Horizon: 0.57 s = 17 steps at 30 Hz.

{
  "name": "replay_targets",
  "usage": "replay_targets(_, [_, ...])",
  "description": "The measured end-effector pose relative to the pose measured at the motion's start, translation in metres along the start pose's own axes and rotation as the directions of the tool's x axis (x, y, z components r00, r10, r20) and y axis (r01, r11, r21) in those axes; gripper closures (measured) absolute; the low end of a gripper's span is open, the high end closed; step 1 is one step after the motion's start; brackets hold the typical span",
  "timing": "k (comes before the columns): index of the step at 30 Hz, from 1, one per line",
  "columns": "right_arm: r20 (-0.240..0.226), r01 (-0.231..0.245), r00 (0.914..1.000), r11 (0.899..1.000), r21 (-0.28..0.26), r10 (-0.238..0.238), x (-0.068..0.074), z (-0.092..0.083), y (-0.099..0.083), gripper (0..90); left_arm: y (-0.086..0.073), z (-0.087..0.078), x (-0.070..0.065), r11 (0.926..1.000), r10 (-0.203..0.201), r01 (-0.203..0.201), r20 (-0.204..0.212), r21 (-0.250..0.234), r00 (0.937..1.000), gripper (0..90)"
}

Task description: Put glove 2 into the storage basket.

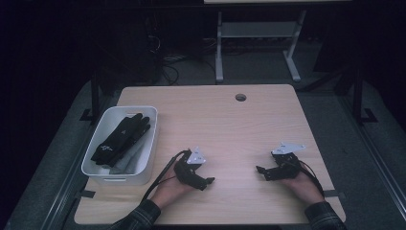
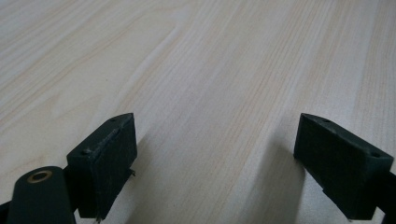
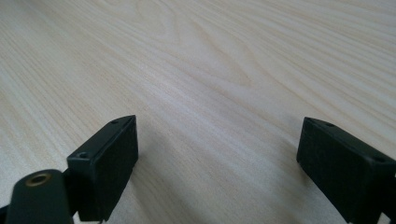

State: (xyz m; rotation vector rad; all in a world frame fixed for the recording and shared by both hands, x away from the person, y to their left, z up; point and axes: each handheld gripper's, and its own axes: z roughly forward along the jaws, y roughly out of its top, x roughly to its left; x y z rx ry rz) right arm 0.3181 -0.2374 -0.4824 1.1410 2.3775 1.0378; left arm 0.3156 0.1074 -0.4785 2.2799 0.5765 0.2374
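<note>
A white bin [image 1: 151, 143] stands at the table's left side with black gloves [image 1: 119, 139] and grey cloth inside. My left gripper [image 1: 207, 182] rests low on the wooden table [image 1: 230, 124] near the front, right of the bin, pointing right. In the left gripper view its jaws stand wide apart, gripper [image 2: 215, 154] open over bare wood. My right gripper [image 1: 261, 171] lies near the front right, pointing left toward the other one. The right gripper view shows this gripper [image 3: 217, 156] open too, nothing between its jaws.
A round cable hole [image 1: 241, 97] sits near the table's far edge. Beyond the table a white desk frame [image 1: 258, 38] and cables lie on the dark floor. Bare tabletop spreads between and beyond the two grippers.
</note>
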Motion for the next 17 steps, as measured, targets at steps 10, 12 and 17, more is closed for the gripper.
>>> replay_targets(10, [-0.002, 0.003, 1.0000, 1.000, 0.000, -0.003, 0.0003, 0.0000, -0.0001, 12.4, 0.0000, -0.0001, 0.0002, 1.0000, 0.002, -0.002, 0.001, 0.001, 1.0000, 12.3])
replay_targets(12, [-0.003, 0.003, 1.0000, 1.000, 0.000, -0.003, 0.0004, -0.0001, -0.0001, 12.4, 0.0000, 0.0000, 0.0003, 1.0000, 0.002, -0.002, 0.002, 0.000, 1.0000, 12.2])
replay_targets(17, [-0.003, 0.002, 1.0000, 1.000, 0.002, -0.002, 0.0006, -0.0002, 0.0000, 12.4, 0.0000, 0.0000, 0.0003, 1.0000, 0.003, -0.003, 0.003, 0.000, 1.0000, 12.2])
